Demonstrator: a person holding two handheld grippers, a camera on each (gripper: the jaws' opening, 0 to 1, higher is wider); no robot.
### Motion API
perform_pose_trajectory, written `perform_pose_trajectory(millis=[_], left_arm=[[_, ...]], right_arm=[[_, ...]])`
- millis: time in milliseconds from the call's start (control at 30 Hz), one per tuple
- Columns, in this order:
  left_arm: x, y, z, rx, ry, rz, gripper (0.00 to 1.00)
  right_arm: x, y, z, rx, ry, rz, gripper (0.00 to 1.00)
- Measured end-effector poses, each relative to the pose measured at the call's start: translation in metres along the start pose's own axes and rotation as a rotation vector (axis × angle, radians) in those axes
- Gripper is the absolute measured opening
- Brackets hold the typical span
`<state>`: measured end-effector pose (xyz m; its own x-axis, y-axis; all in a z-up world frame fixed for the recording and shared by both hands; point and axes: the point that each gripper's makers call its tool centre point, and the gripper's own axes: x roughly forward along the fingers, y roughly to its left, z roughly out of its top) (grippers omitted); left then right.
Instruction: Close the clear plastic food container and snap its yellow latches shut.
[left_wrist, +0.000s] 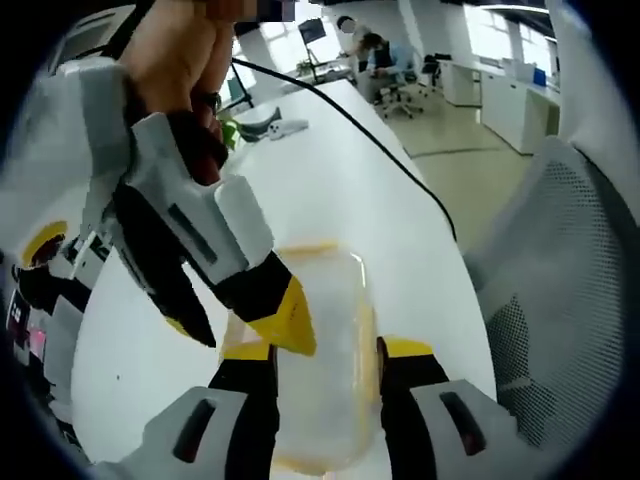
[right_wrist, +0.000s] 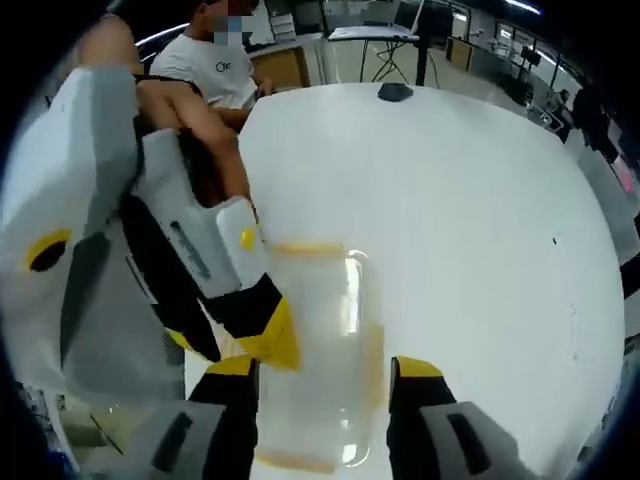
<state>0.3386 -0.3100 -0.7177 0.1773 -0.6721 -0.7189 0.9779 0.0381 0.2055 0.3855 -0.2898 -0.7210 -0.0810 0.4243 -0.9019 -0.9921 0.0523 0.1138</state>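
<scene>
The clear plastic container (left_wrist: 330, 295) (right_wrist: 320, 300) lies flat on the white table (left_wrist: 340, 190) (right_wrist: 450, 220) with its lid on top. Yellow latches show at its far end (left_wrist: 305, 248) (right_wrist: 305, 248) and along its right side (right_wrist: 375, 350). My left gripper (left_wrist: 328, 358) is open, and its jaws frame the container from above. My right gripper (right_wrist: 325, 367) is open too and frames it the same way. Each gripper also shows in the other's view (left_wrist: 240, 322) (right_wrist: 238, 342), with one yellow fingertip (left_wrist: 290, 320) (right_wrist: 278, 340) at the container's left edge.
A black cable (left_wrist: 380, 140) runs across the table toward its right edge. A mesh office chair (left_wrist: 560, 260) stands close beside that edge. A small dark object (right_wrist: 395, 92) lies at the table's far side. A person in a white shirt (right_wrist: 210, 60) sits behind the grippers.
</scene>
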Motion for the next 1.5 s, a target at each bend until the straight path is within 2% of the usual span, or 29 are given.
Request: perform_pose_trajectory(millis=[133, 200, 267, 400, 467, 500, 633, 667, 700, 733, 767, 833, 967, 1500], left_arm=[[-0.009, 0.009, -0.007, -0.028, 0.010, -0.008, 0.47], [-0.014, 0.015, -0.016, -0.047, 0.029, -0.021, 0.55], [-0.016, 0.022, -0.022, -0.042, 0.044, -0.016, 0.61], [-0.018, 0.029, -0.035, -0.032, 0.078, -0.042, 0.71], [-0.015, 0.030, -0.044, -0.032, 0.112, -0.054, 0.76], [-0.012, 0.031, -0.049, -0.035, 0.124, -0.060, 0.77], [-0.005, 0.033, -0.058, -0.025, 0.161, -0.048, 0.75], [-0.004, 0.032, -0.058, -0.025, 0.164, -0.060, 0.74], [-0.004, 0.030, -0.058, -0.035, 0.162, -0.069, 0.72], [-0.004, 0.030, -0.057, -0.032, 0.160, -0.068, 0.71], [-0.004, 0.030, -0.058, -0.025, 0.167, -0.067, 0.72], [-0.006, 0.029, -0.061, -0.015, 0.166, -0.074, 0.72], [-0.016, 0.027, -0.072, -0.012, 0.174, -0.095, 0.72], [-0.071, 0.029, -0.134, -0.040, 0.185, -0.086, 0.72]], right_arm=[[-0.010, 0.001, -0.014, 0.006, -0.027, -0.048, 0.55], [-0.014, 0.007, -0.025, 0.004, -0.023, -0.054, 0.63], [-0.017, 0.010, -0.042, -0.022, 0.018, -0.081, 0.72], [-0.014, 0.023, -0.065, -0.023, 0.072, -0.078, 0.86], [-0.009, 0.024, -0.070, -0.054, 0.084, -0.098, 0.86], [-0.006, 0.026, -0.070, -0.047, 0.083, -0.097, 0.87], [0.004, 0.016, -0.064, -0.069, 0.077, -0.167, 0.86], [0.005, 0.009, -0.067, -0.079, 0.103, -0.198, 0.83], [0.007, 0.011, -0.067, -0.087, 0.111, -0.183, 0.78], [0.012, 0.025, -0.062, -0.104, 0.085, -0.108, 0.70], [0.012, 0.016, -0.062, -0.088, 0.075, -0.179, 0.71], [0.017, 0.017, -0.061, -0.091, 0.076, -0.167, 0.70], [0.023, 0.020, -0.047, -0.094, 0.065, -0.159, 0.70], [0.058, 0.024, 0.031, -0.123, 0.050, -0.143, 0.71]])
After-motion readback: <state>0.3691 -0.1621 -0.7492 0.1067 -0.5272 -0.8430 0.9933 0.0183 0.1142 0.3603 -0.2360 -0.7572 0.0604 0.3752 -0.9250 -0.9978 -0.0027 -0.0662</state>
